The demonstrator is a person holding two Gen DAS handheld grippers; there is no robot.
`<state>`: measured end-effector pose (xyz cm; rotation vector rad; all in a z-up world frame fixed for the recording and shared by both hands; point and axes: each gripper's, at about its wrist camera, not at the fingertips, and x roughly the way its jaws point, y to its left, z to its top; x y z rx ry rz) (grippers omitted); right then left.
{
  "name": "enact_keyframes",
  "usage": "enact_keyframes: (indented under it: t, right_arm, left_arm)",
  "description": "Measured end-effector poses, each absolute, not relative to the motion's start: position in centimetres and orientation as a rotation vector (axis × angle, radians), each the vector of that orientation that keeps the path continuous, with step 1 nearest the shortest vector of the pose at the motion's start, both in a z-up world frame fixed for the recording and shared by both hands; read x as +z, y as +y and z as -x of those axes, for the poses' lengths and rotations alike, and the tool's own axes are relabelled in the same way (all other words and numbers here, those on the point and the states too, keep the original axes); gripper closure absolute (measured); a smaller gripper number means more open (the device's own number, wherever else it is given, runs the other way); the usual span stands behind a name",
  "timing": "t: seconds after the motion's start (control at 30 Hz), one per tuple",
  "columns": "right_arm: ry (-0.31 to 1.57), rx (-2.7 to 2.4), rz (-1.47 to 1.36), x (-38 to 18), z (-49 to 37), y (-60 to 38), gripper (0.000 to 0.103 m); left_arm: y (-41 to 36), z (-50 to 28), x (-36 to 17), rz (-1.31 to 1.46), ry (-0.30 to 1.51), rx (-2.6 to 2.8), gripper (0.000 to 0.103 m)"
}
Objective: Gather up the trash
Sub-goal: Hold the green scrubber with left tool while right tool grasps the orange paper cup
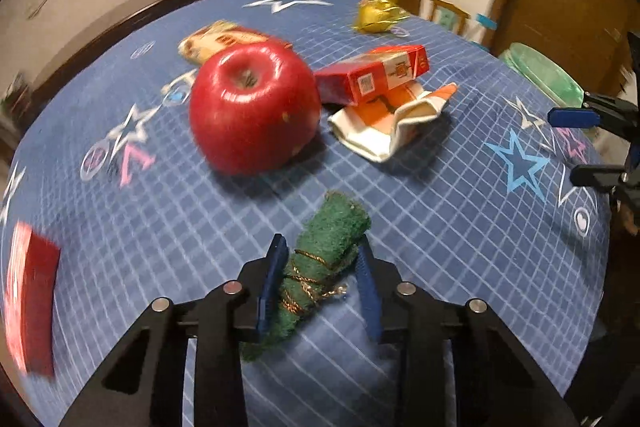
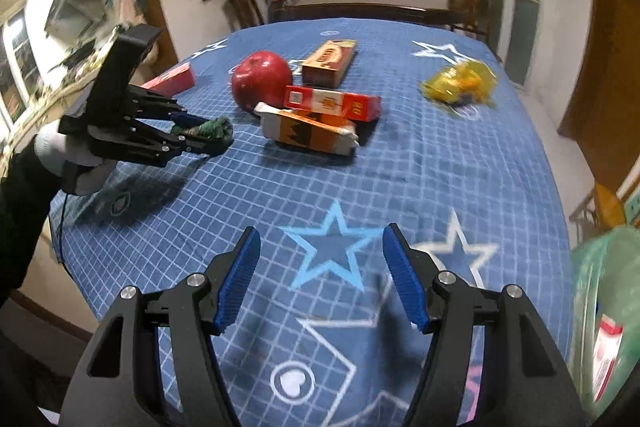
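A rolled green scouring pad (image 1: 332,227) tied with gold thread lies on the blue star tablecloth (image 1: 440,211), and my left gripper (image 1: 320,247) is shut on it. The right wrist view shows the same grip, the left gripper (image 2: 188,133) holding the pad (image 2: 212,129) low over the cloth. My right gripper (image 2: 320,233) stands open over a blue star with nothing between its fingers; it also shows at the right edge as the right gripper (image 1: 568,147). Beyond lie a crushed orange-and-white carton (image 1: 392,123) (image 2: 308,131), a red carton (image 1: 372,75) (image 2: 332,103) and a yellow wrapper (image 1: 376,13) (image 2: 460,83).
A red apple (image 1: 252,111) (image 2: 260,79) sits mid-table beside an orange-brown box (image 1: 224,39) (image 2: 328,63). Another red box (image 1: 32,299) (image 2: 172,79) lies near the left edge. A green plastic bag (image 1: 540,75) (image 2: 604,307) hangs off the table's right side. Chairs and doors stand behind.
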<state>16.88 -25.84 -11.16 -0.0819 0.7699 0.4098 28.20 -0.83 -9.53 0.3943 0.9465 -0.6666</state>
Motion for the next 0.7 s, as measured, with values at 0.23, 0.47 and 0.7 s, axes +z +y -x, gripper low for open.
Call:
enact_keyframes:
  t: [0.23,0.47,0.7]
  right_arm:
    - [0.718,0.481,0.319,-9.6,-20.8,-22.7,0.061]
    - [0.749,0.533,0.513,-10.3,-24.8,-19.7,0.061]
    - [0.802,0.553,0.592,-12.0,-26.0,-17.8,0.061]
  left_arm:
    - [-0.5,-26.1,-9.6,-0.283,0.961,-0.622,0.067]
    - [-0.6,-25.4,-9.5,-0.286,0.956,-0.606,0.066]
    - [-0.8,-25.0,-9.5,-0.293,0.946,-0.586,0.066]
